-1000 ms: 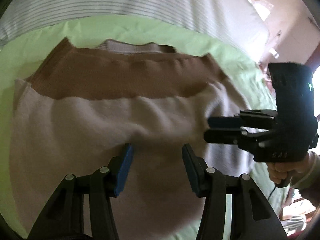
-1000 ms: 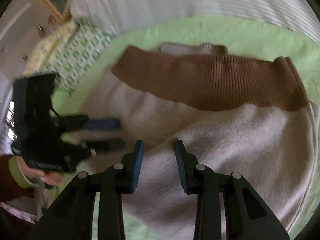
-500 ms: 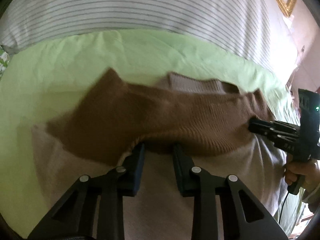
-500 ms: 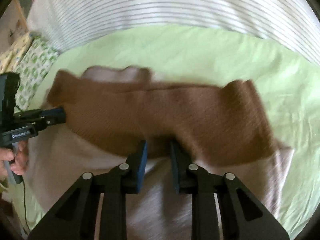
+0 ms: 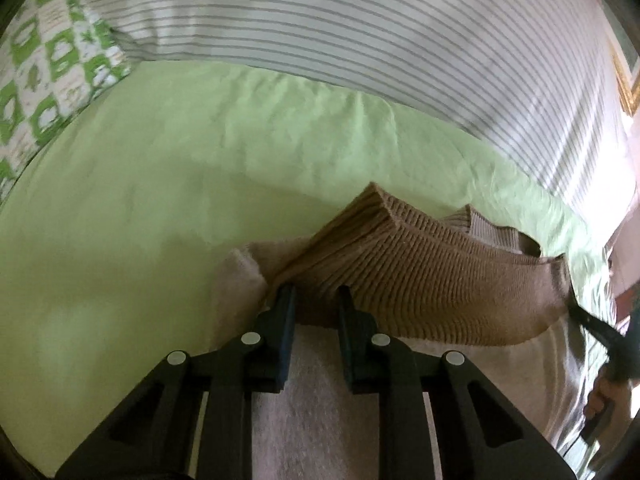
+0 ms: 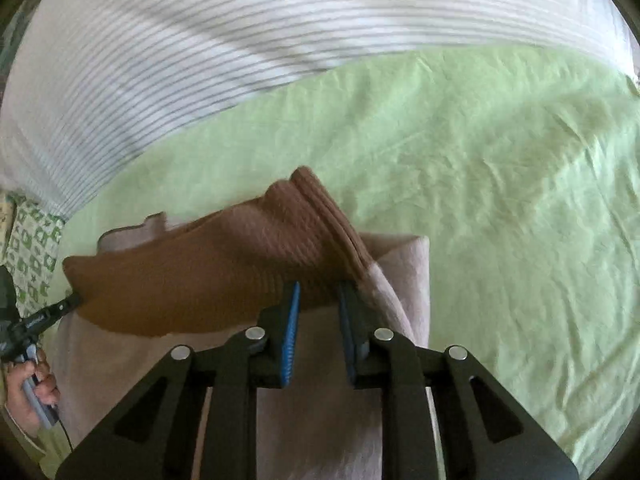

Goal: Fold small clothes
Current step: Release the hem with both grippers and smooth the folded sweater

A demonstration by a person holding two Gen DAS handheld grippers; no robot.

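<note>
Both claws (image 5: 312, 294) (image 6: 320, 292) shut on sweater hem (image 5: 440, 280).

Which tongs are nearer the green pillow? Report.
Left. Both have just been closing on the sweater: left tongs at its end nearest the pillow, right tongs at the far end.

Left gripper (image 5: 312, 294): matte black plastic, two fingers lined with blue ribbed pads (image 5: 286, 332), triangular cut-outs in the linkage arms, four round silver pivot screws (image 5: 250, 338). Right gripper (image 6: 319, 292): same build, brighter blue pads (image 6: 292, 332), silver screws. Left gripper's side shows small white lettering, unreadable. Thin black cable (image 6: 66, 436) hangs under the hand (image 6: 28, 386).
</note>
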